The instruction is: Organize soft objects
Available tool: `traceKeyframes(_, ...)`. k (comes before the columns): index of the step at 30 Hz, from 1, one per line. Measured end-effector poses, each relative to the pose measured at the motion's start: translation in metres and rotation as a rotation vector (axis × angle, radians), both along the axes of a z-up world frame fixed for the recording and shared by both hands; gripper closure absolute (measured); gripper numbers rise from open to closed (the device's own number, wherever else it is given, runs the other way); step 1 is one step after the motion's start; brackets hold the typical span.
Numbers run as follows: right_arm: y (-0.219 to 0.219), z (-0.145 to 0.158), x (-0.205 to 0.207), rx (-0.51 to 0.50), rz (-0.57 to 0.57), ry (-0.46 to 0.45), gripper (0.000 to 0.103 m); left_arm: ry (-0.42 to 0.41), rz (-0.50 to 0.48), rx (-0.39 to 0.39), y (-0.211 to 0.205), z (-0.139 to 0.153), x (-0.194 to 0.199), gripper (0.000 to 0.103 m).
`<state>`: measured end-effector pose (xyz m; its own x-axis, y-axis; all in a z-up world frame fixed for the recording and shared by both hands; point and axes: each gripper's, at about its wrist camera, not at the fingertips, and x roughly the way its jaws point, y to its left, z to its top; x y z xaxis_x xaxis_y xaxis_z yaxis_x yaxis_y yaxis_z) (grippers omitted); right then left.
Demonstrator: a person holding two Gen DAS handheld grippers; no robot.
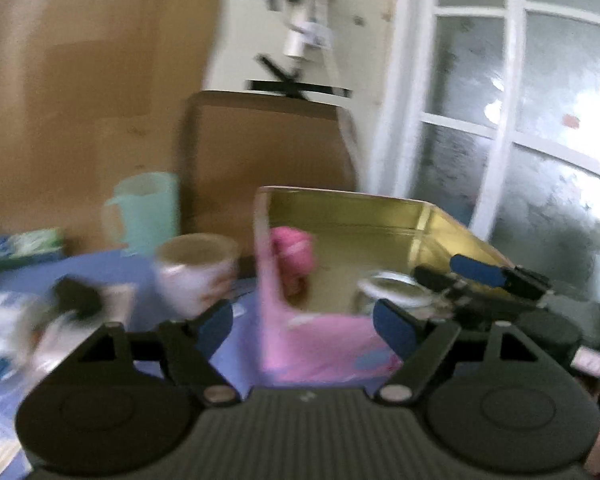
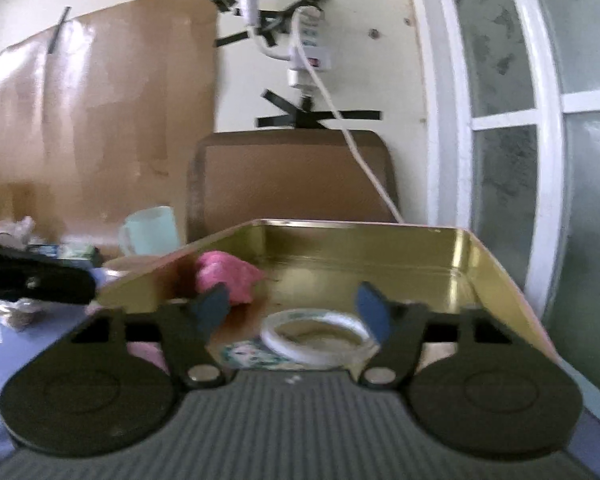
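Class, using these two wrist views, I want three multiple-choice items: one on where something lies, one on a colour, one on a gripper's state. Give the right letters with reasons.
1. Where does the pink soft object lie?
A. Inside the gold tin
B. In the mint jug
C. On the window sill

2. What colour is the jug behind the tin?
A. Red
B. Mint green
C. Black

3. How is the right gripper set?
A. Shut on the tape roll
B. Shut on the pink object
C. Open, holding nothing

Answers: 1 A, it sits on the gold tin floor by the left wall. 2 B, its body is pale mint. 3 C, its fingers stand apart either side of the tape roll.
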<state>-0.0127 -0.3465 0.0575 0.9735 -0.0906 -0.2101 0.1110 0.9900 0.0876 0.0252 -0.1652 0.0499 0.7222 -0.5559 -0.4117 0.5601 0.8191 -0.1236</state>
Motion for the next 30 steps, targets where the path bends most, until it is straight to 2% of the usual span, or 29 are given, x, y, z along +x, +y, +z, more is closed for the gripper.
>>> traceKeyframes(1,0.004,0.001,-0.001,0.003,0.019,-0.004,0.061,-0.002,0.027,-0.002,0.013,-0.002,-0.003,0.023)
traceKeyframes(2,0.012,0.004,-0.002,0.009,0.045,-0.011,0.064,-0.005,0.057,-0.001,0.026,-0.004,-0.004,0.023)
traceKeyframes(7,0.056,0.022,0.011,0.018,0.281,-0.004,0.063,0.023,0.27,-0.018,0.099,-0.02,-0.003,0.023)
traceKeyframes(9,0.078,0.026,0.028,0.021,0.399,0.043,0.056,0.049,0.376,-0.014,0.122,-0.028,0.004,0.023)
traceKeyframes(11,0.099,0.03,0.047,0.023,0.473,0.077,0.042,0.086,0.45,-0.041,0.143,-0.038,0.01,0.023)
traceKeyframes(12,0.111,0.031,0.059,0.018,0.506,0.085,0.039,0.108,0.477,-0.066,0.152,-0.043,0.013,0.023)
traceKeyframes(14,0.131,0.033,0.082,-0.003,0.535,0.104,0.024,0.134,0.487,-0.138,0.164,-0.046,0.014,0.023)
traceKeyframes(17,0.157,0.034,0.119,-0.032,0.551,0.144,0.022,0.119,0.501,-0.179,0.171,-0.046,0.013,0.019)
traceKeyframes(22,0.183,0.022,0.168,-0.065,0.561,0.239,0.022,0.097,0.495,-0.186,0.172,-0.045,0.012,0.019)
traceKeyframes(24,0.186,0.013,0.176,-0.055,0.581,0.292,0.03,0.099,0.495,-0.194,0.171,-0.045,0.011,0.019)
traceKeyframes(25,0.187,0.01,0.176,-0.047,0.589,0.318,0.052,0.101,0.496,-0.199,0.172,-0.046,0.011,0.019)
traceKeyframes(30,0.168,0.017,0.137,-0.004,0.6,0.281,0.051,0.104,0.49,-0.213,0.174,-0.046,0.011,0.019)
